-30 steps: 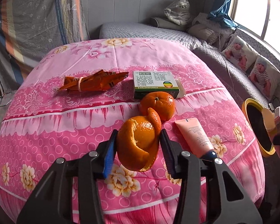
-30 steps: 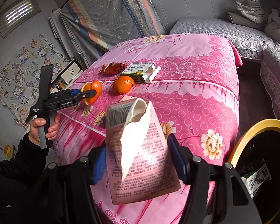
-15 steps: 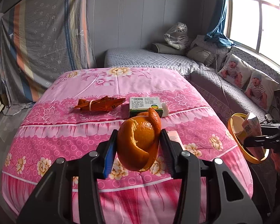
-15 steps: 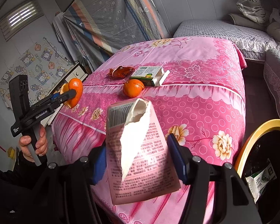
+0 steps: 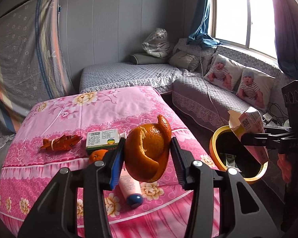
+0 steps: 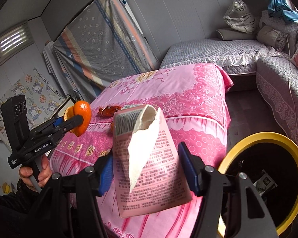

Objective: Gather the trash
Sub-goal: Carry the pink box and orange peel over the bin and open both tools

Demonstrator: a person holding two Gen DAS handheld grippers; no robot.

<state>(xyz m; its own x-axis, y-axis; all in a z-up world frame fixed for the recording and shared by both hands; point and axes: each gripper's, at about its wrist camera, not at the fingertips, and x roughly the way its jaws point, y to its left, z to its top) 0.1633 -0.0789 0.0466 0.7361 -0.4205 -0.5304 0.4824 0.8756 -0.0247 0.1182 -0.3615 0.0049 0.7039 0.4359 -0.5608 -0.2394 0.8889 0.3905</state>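
Carrying trash binward, I am clamping my right gripper (image 6: 147,170) on the carton (image 6: 149,158), nearer the bin (image 6: 238,150) below-right, my left gripper (image 5: 147,158) clamping peel (image 5: 149,154).

The left gripper (image 5: 148,154) has its fingers (image 5: 117,164) clamped on an orange peel (image 5: 149,152) between them; the right gripper (image 6: 149,170) pinches a torn pink carton (image 6: 149,162), a hand (image 6: 34,173) gripping the left handle
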